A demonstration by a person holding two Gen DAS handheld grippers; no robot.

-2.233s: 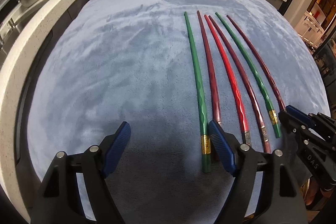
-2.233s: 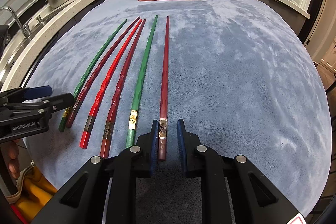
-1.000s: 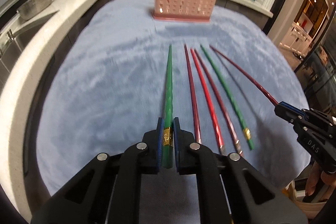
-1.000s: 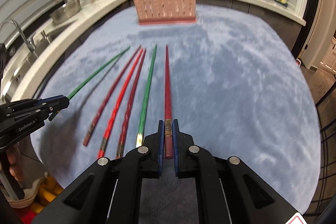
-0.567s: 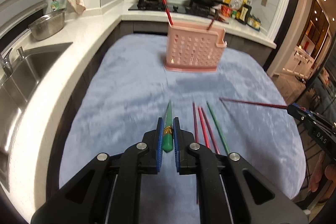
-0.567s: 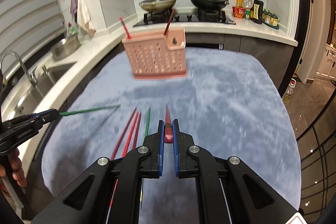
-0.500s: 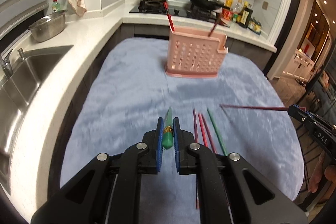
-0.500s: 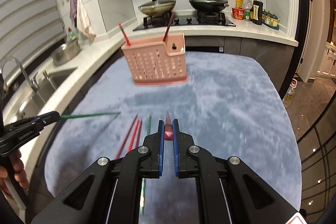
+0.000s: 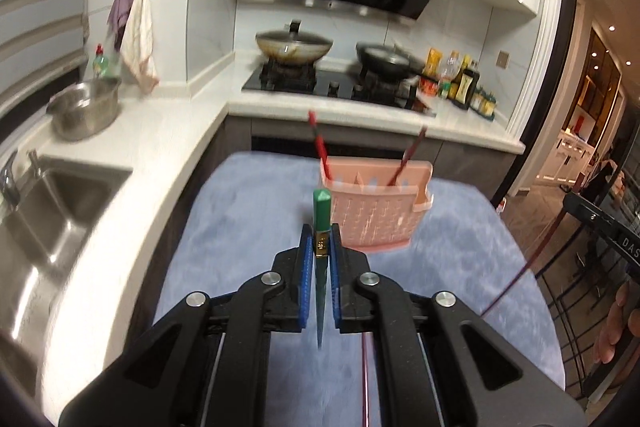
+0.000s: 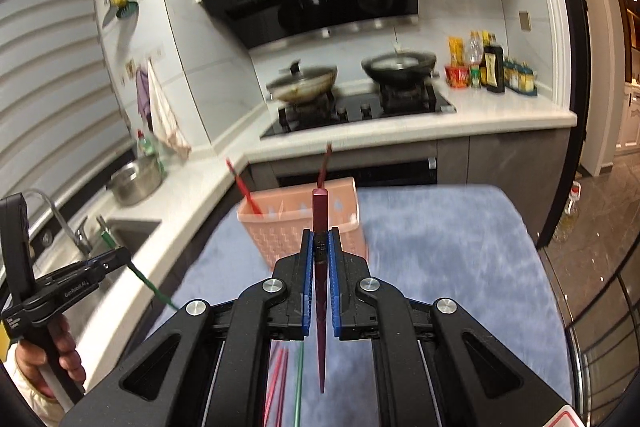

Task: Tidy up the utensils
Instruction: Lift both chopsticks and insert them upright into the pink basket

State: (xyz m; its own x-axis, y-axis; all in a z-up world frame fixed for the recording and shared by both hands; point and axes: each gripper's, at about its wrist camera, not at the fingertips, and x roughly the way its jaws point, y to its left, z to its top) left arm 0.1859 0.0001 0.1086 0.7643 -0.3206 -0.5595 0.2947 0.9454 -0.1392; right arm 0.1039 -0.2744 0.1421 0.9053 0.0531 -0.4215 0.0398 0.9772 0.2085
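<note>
Chopsticks [image 10: 320, 291] clamped, tips hidden.

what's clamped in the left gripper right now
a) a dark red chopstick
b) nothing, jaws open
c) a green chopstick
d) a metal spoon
c) In the left wrist view, the left gripper has its blue pads closed on a green chopstick just at its gold band, thick end up; the dark red chopstick is in the right gripper instead.

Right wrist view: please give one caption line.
Right gripper holds a dark red chopstick before the pink basket.
</note>
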